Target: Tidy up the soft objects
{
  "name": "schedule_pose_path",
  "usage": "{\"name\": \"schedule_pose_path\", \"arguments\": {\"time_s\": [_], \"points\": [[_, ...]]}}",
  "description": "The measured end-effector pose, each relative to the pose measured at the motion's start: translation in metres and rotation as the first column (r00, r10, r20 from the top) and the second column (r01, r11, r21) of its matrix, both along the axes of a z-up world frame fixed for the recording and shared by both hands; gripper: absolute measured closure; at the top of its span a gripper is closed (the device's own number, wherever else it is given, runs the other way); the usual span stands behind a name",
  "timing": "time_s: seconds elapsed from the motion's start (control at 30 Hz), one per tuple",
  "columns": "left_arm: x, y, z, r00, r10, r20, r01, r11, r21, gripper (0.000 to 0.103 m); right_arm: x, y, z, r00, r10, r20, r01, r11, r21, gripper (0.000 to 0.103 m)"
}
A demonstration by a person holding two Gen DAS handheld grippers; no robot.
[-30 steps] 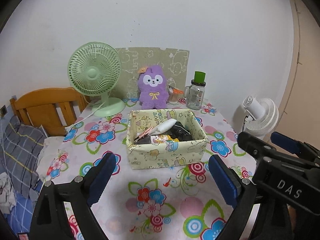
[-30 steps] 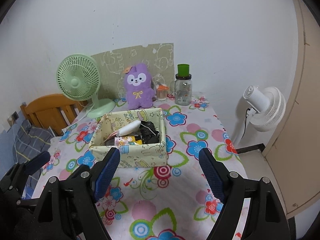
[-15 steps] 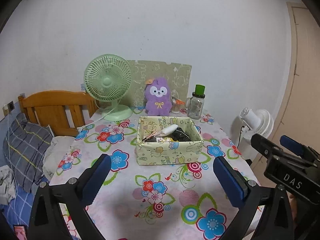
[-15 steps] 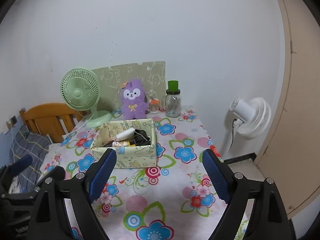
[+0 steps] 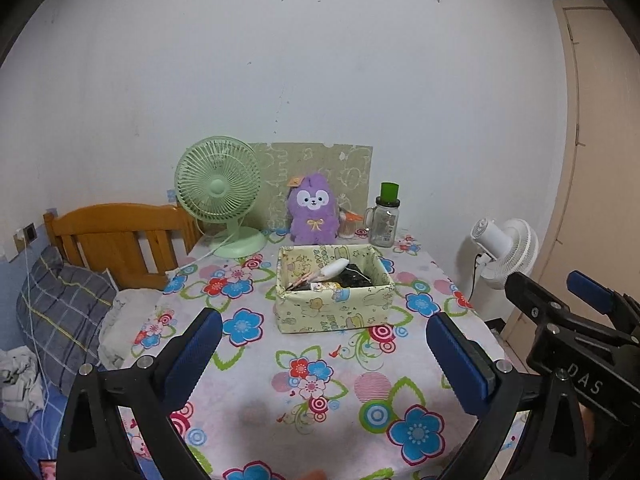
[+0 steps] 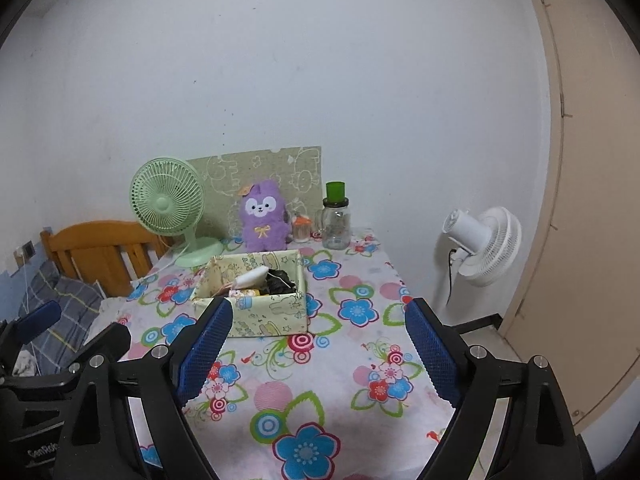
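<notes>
A purple plush toy (image 5: 312, 214) sits upright at the back of the flowered table (image 5: 320, 392), against a green card; it also shows in the right wrist view (image 6: 264, 217). In front of it stands a pale yellow patterned box (image 5: 334, 304) holding a white item, a black item and small packets; the box shows in the right wrist view (image 6: 256, 304) too. My left gripper (image 5: 324, 356) is open and empty above the table's near part. My right gripper (image 6: 318, 350) is open and empty, also well short of the box.
A green desk fan (image 5: 218, 196) stands back left, a glass jar with a green lid (image 5: 386, 218) back right, a small orange-topped cup (image 5: 347, 226) between. A white floor fan (image 5: 504, 252) stands off the table's right edge. A wooden bed headboard (image 5: 116, 236) and pillow lie left.
Both grippers have pulled back and risen from the box; the table and box now look smaller and farther off. Both stay open and empty.
</notes>
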State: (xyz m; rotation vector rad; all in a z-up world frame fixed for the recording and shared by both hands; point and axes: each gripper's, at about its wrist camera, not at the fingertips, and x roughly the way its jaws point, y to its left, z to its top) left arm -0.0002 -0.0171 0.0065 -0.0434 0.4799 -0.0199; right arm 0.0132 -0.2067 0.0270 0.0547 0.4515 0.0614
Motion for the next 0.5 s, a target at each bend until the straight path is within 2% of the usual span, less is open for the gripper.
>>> {"name": "schedule_pose_path", "arguments": {"time_s": [0.23,0.5], "points": [[-0.0084,-0.0010,0.0030,1.000,0.025,0.017,-0.026,0.999,0.031,0.000,-0.0037,0.0018,-0.0013,1.000,0.012,0.010,-0.012,1.000,0.001,0.013],[-0.0070,0.0005,0.0015,0.999,0.036,0.015,-0.036,0.999,0.023,0.000,0.0023,0.0024,-0.0047,1.000,0.018,0.004,-0.018,1.000,0.006,0.013]]}}
